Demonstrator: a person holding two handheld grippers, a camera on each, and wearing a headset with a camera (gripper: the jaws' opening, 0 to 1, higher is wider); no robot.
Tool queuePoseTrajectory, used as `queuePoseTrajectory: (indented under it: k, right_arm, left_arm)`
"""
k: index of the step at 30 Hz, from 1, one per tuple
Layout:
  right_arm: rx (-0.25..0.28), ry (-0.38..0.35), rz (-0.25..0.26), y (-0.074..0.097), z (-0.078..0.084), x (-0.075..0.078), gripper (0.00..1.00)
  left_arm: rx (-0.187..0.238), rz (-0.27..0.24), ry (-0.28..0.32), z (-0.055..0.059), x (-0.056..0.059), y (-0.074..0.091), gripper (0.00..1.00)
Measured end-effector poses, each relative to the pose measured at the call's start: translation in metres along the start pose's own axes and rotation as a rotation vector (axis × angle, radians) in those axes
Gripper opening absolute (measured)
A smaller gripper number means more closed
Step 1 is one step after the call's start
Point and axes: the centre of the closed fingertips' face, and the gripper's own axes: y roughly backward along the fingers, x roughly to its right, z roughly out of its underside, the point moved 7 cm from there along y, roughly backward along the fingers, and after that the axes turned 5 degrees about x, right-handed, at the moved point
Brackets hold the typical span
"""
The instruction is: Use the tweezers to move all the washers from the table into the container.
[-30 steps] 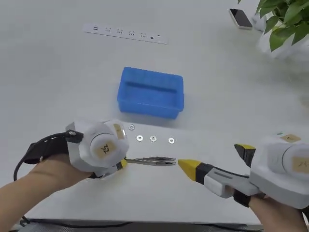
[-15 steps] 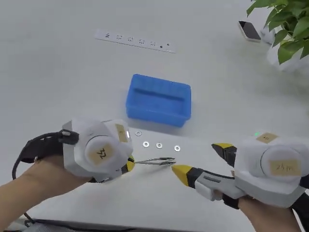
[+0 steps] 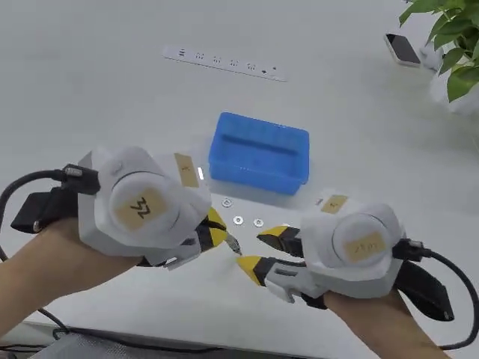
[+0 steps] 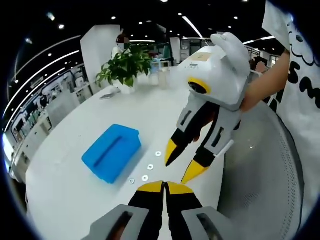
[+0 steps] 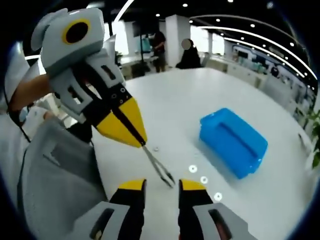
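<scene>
The blue container (image 3: pixel 262 149) stands mid-table, also seen in the left gripper view (image 4: pixel 112 152) and the right gripper view (image 5: pixel 232 140). Three small washers (image 3: pixel 238 220) lie in a row in front of it; several show on the table in the gripper views (image 4: pixel 150 166) (image 5: pixel 192 169). My left gripper (image 3: pixel 217 233) (image 4: pixel 165 187) is shut on the thin metal tweezers (image 5: pixel 157 167) (image 3: pixel 233 247), which point right. My right gripper (image 3: pixel 260 249) (image 5: pixel 162 185) is open, and the tweezers' tips sit just between its yellow fingertips (image 5: pixel 192 185).
A white power strip (image 3: pixel 224 61) lies at the back of the table. A phone (image 3: pixel 404 48) and a potted plant (image 3: pixel 456 45) are at the back right. The table's front edge (image 3: pixel 112 329) runs just below my hands.
The right gripper has moved left up to the tweezers' tips. The left gripper has risen and turned with the tweezers. The head camera has shifted.
</scene>
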Motion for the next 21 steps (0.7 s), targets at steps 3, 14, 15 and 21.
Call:
queuePoseTrajectory:
  k: [3, 14, 15, 21]
  right_arm:
    - [-0.004, 0.053, -0.037, -0.007, -0.008, -0.003, 0.16]
    - [-0.04, 0.252, -0.153, -0.027, -0.012, -0.012, 0.12]
    - [-0.036, 0.26, -0.165, -0.028, -0.012, -0.013, 0.11]
    - [-0.058, 0.318, -0.196, -0.036, -0.009, -0.015, 0.08]
  left_arm:
    - [-0.005, 0.003, -0.015, -0.002, 0.0, 0.004, 0.0]
    - [-0.021, 0.061, -0.065, -0.003, 0.006, 0.011, 0.0]
    - [-0.026, 0.067, -0.077, -0.002, 0.006, 0.011, 0.0]
    - [-0.032, 0.093, -0.106, -0.001, 0.006, 0.01, 0.0]
